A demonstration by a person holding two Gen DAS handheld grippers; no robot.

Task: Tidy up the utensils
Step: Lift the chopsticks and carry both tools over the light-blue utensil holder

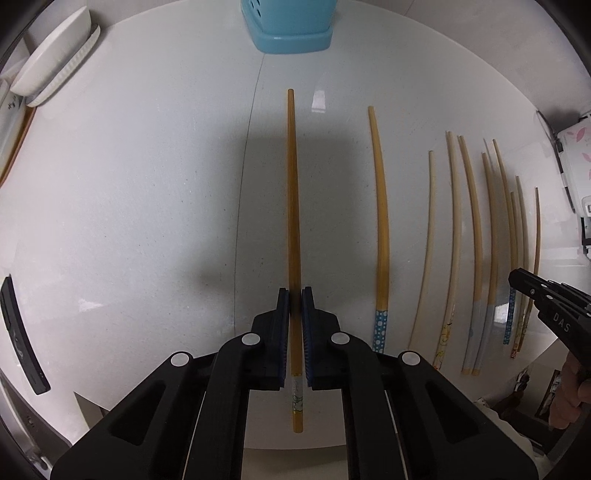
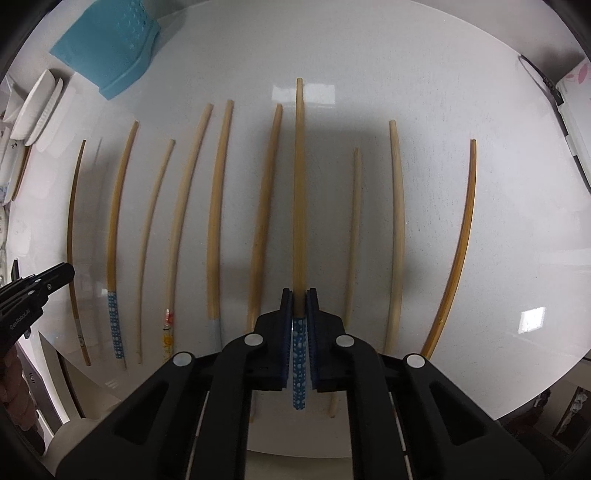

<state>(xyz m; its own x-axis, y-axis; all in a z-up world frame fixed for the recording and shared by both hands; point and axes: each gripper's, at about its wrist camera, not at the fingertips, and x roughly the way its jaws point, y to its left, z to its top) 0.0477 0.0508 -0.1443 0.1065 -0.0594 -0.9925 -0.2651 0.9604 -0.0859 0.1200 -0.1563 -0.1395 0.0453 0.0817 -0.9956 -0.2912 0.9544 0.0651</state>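
My left gripper (image 1: 295, 295) points down at the white table and is shut on a tan chopstick (image 1: 293, 184) with a white patterned band near its thick end. My right gripper (image 2: 299, 293) is likewise shut on a tan chopstick (image 2: 298, 184), held at the top of its blue dotted handle (image 2: 299, 369). Several other chopsticks (image 2: 218, 206) lie side by side in a row on the table. A light blue perforated utensil holder (image 1: 291, 26) stands at the far side, also seen as the holder (image 2: 110, 44) at upper left. Each wrist view shows the other gripper: the right gripper (image 1: 517, 277) and the left gripper (image 2: 68, 271).
White dishes (image 1: 55, 62) are stacked at the back left. A black flat device (image 1: 22, 332) lies near the table's left edge. A white appliance with pink flowers (image 1: 576, 166) stands at the right. The table's rounded front edge (image 1: 166, 410) runs just below the chopsticks' thick ends.
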